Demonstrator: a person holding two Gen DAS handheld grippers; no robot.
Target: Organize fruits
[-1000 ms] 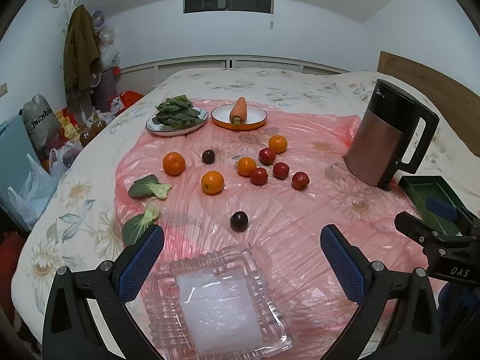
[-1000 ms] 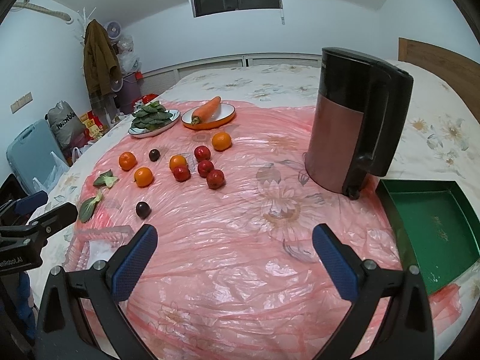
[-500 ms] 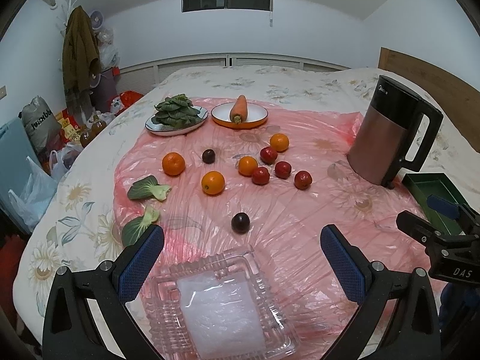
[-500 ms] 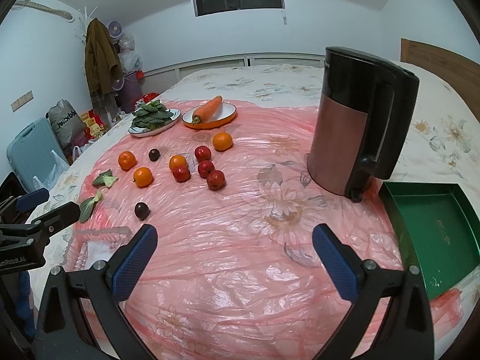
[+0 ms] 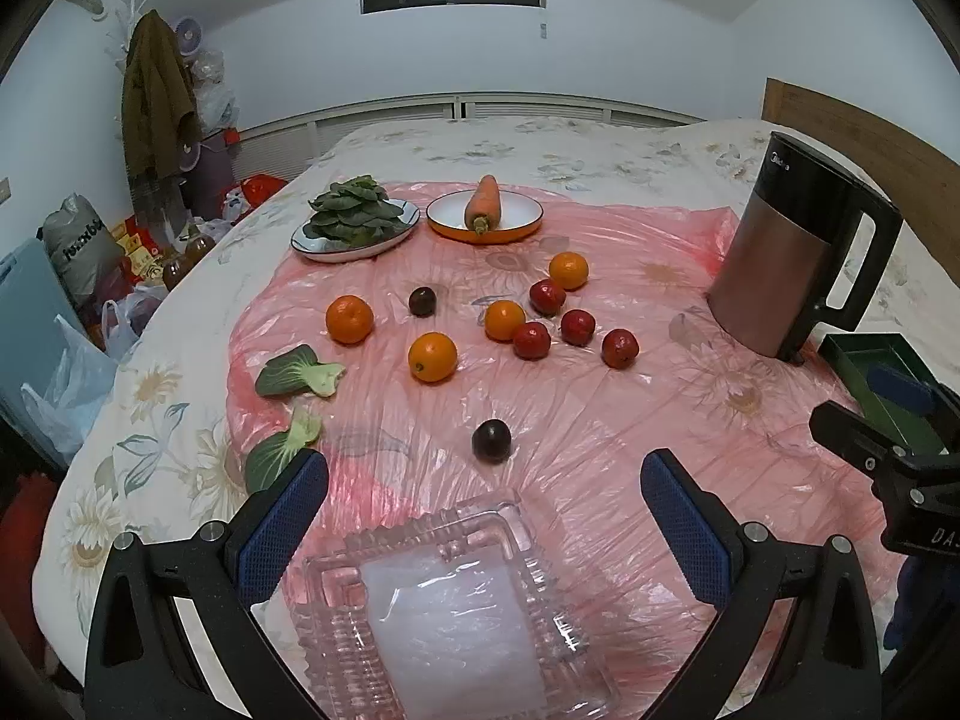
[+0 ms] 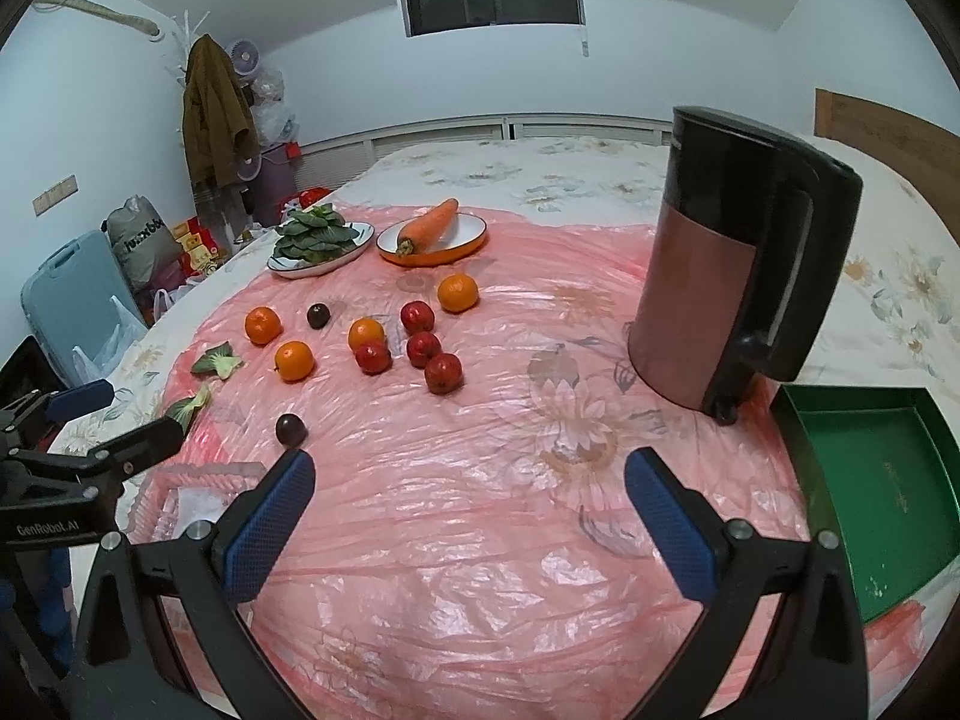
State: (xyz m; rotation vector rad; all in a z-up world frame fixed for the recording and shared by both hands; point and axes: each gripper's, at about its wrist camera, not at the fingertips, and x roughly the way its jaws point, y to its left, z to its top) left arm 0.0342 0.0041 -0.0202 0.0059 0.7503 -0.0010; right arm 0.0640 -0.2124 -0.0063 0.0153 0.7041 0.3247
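Several oranges [image 5: 432, 356] [image 6: 294, 360], several red fruits [image 5: 619, 348] [image 6: 444, 373] and two dark plums [image 5: 491, 441] [image 6: 291, 429] lie loose on a pink plastic sheet [image 5: 570, 420] [image 6: 480, 480] over the bed. A clear glass dish [image 5: 444, 606] [image 6: 186, 498] sits empty right under my left gripper [image 5: 483, 519], which is open. My right gripper [image 6: 468, 507] hovers open above bare sheet, with a green tray [image 6: 870, 480] [image 5: 870, 372] to its right. Nothing is held.
A tall kettle [image 5: 798, 258] [image 6: 738, 294] stands at the right. At the back are a plate of greens [image 5: 354, 228] [image 6: 318, 246] and an orange dish with a carrot [image 5: 486, 213] [image 6: 429, 231]. Two loose green leaves [image 5: 300, 369] lie at the sheet's left edge.
Both grippers have drawn back and risen slightly, so the scene sits a little farther off. Both stay open and nothing on the sheet has moved.
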